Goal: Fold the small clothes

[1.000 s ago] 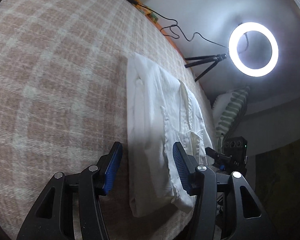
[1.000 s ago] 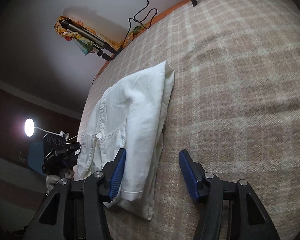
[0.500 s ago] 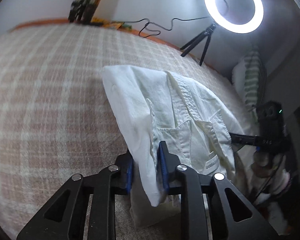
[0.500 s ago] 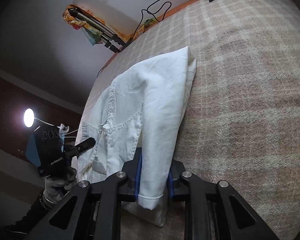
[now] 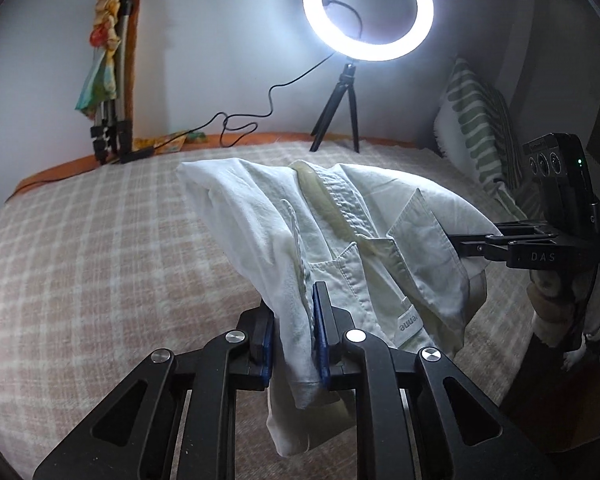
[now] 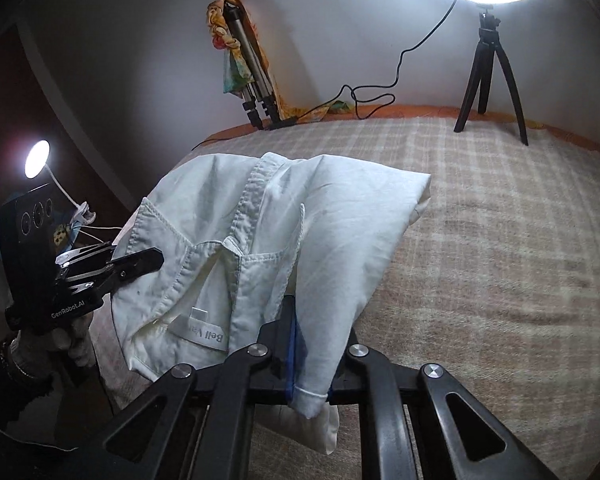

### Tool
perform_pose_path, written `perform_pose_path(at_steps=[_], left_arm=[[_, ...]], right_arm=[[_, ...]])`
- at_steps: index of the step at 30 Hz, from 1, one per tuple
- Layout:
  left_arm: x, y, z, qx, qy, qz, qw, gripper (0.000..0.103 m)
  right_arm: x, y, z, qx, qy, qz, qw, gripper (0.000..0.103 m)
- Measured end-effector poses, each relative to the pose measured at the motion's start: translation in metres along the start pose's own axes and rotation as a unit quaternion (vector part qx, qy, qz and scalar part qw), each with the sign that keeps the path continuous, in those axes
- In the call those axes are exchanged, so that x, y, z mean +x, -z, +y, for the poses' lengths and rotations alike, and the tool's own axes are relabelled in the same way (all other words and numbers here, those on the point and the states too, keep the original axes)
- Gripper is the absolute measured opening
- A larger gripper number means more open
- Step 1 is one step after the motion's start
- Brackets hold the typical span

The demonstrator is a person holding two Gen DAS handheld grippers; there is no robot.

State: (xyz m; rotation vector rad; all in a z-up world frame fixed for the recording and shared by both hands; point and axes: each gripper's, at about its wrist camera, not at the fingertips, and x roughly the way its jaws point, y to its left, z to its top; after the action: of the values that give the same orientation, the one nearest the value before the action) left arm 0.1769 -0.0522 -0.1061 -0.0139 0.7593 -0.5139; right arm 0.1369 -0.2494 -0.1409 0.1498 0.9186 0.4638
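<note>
A white folded shirt (image 5: 340,232) with its collar and label showing is lifted at its near end above the checked blanket. My left gripper (image 5: 294,332) is shut on one near corner of the shirt. My right gripper (image 6: 312,344) is shut on the other near corner of the shirt (image 6: 260,232). The far folded end still rests on the blanket. Each gripper shows in the other's view, the right gripper (image 5: 476,246) at the shirt's right edge and the left gripper (image 6: 140,262) at its left edge.
The pink and white checked blanket (image 5: 100,260) covers the bed. A lit ring light on a tripod (image 5: 368,8) stands at the far edge with its cable. A folded tripod with a coloured cloth (image 5: 112,80) leans on the wall. A striped pillow (image 5: 476,128) lies far right.
Both grippers went from open around the shirt's near corners to shut on them, then lifted the near end up off the blanket and tilted toward the wall.
</note>
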Motion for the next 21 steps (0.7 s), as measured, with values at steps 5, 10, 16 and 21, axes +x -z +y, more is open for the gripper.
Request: perform_pose_path(at_steps=[5, 10, 16, 21], left_arm=[[0.005, -0.012, -0.018, 0.016, 0.015, -0.009, 0.9997, 0.015], [0.016, -0.026, -0.04, 0.037, 0.031, -0.015, 0.9987, 0.015], [0.041, -0.039, -0.068, 0.056, 0.051, -0.016, 0.997, 0.015], [0.077, -0.052, -0.096, 0.06, 0.075, -0.008, 0.9954, 0.015]], right_arm=[[-0.021, -0.003, -0.009, -0.008, 0.023, -0.014, 1.0, 0.007], [-0.041, -0.006, -0.025, -0.006, 0.043, -0.026, 0.999, 0.007], [-0.062, -0.008, -0.052, -0.004, 0.074, -0.038, 0.997, 0.007], [-0.077, -0.011, -0.085, 0.0, 0.117, -0.045, 0.992, 0.007]])
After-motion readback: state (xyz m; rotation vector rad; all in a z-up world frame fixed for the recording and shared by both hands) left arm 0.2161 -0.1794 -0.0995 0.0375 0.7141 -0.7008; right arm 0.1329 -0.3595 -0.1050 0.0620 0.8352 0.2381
